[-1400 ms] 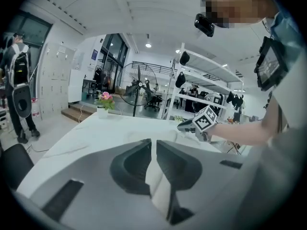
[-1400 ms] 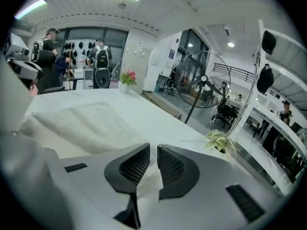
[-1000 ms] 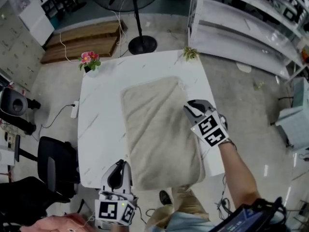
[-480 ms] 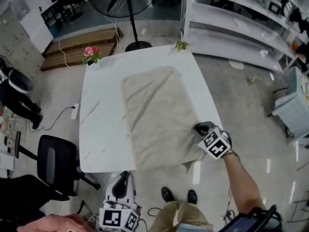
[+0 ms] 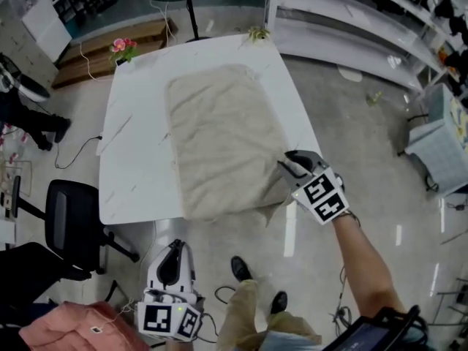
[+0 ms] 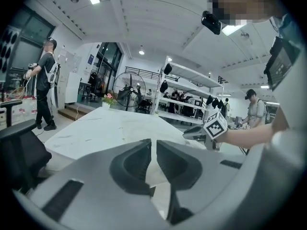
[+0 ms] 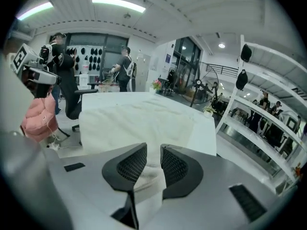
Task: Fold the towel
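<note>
Jaws first: on the right gripper (image 5: 291, 164) they stand a little apart and have just been opening. The near right corner of the towel (image 5: 219, 137) lies loosely between them, with the pads not pinching it. From the right gripper view (image 7: 153, 150) the cloth bunches low in the gap between the two meshed pads. The rest of the towel (image 7: 139, 116) runs away flat toward the far end of the table.

The left gripper (image 5: 175, 246) has its jaws drawn almost together, only a thin slit showing, and nothing sits in that slit (image 6: 153, 145). It hangs off the near edge of the table (image 5: 135, 159), out over the floor on the left, well apart from the towel.

The beige towel is spread lengthwise on the white table, lying more toward its right half. The towel's near edge reaches the table's near edge, and a small flap by the right gripper droops over it. The left strip of tabletop is bare marble-patterned white.

A pot of pink flowers (image 5: 123, 47) stands at the far left corner, and a small green plant (image 5: 256, 33) at the far right corner. A black office chair (image 5: 69, 225) sits just left of the table, and something pink (image 5: 66, 331) lies near the left gripper.
</note>
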The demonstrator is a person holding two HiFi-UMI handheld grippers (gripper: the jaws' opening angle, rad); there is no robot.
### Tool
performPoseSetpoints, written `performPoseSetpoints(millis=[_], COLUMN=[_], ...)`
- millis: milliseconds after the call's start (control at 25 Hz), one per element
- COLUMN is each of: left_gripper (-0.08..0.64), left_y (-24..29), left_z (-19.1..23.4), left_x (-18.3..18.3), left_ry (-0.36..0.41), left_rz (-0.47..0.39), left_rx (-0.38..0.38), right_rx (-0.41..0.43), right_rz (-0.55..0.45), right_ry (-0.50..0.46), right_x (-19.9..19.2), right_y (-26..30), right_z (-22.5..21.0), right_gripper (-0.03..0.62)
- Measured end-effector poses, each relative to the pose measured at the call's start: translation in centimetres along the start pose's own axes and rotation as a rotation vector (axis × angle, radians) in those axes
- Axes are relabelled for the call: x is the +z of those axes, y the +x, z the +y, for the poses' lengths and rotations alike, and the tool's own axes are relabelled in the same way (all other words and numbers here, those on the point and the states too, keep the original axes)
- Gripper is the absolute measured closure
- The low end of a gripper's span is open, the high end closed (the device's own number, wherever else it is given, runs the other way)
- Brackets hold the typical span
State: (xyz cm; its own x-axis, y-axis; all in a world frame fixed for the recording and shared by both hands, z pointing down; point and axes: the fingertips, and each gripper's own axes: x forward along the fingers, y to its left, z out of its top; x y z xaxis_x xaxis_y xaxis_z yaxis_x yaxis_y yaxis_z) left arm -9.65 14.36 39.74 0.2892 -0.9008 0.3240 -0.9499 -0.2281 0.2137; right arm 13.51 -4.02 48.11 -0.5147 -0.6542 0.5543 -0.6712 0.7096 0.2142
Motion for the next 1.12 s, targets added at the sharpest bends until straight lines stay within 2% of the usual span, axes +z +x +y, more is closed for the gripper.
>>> performPoseSetpoints(millis=[120,360,520,640,760,800,920,1000,1080,1120], left_gripper=[0.523,0.523,0.522,0.522,0.521,0.521,0.52,0.52,0.52,0.52], left_y=[-1.2,-3.1,-4.2,-5.0,-5.8,-6.0,-6.5,-6.7,-6.9,-7.0], left_z=[-2.2,-5.6,-6.7,-6.7,-6.2,-5.9,-4.7,-3.9,-3.0,-2.6], left_x=[-1.2,-4.2,-7.1,-9.4,-11.2,-11.7,-12.7,-13.1,-13.3,-13.4], left_ry=[-0.002,-0.013,-0.02,-0.029,-0.036,-0.038,-0.043,-0.049,-0.054,-0.056], left_rz=[0.001,-0.001,0.025,0.049,0.067,0.072,0.08,0.079,0.079,0.078], left_rx=[-0.001,0.007,0.018,0.031,0.042,0.047,0.067,0.081,0.091,0.094], right_rx=[-0.012,-0.006,0.024,0.026,-0.02,-0.045,-0.16,-0.234,-0.265,-0.271], right_rz=[-0.04,-0.053,-0.054,-0.064,-0.082,-0.087,-0.089,-0.072,-0.031,-0.014], right_ry=[-0.015,-0.006,0.044,0.099,0.158,0.175,0.219,0.268,0.32,0.338], right_x=[-0.5,-4.7,-7.6,-8.8,-9.1,-9.0,-9.3,-10.2,-11.6,-12.3], right_y=[-3.3,-7.7,-8.3,-7.4,-6.2,-5.8,-4.4,-3.2,-2.2,-1.9], right_z=[1.7,5.7,9.7,12.9,14.9,15.4,15.4,14.6,14.0,13.9], right_gripper=[0.48,0.462,0.444,0.404,0.366,0.332,0.283,0.279,0.28,0.309])
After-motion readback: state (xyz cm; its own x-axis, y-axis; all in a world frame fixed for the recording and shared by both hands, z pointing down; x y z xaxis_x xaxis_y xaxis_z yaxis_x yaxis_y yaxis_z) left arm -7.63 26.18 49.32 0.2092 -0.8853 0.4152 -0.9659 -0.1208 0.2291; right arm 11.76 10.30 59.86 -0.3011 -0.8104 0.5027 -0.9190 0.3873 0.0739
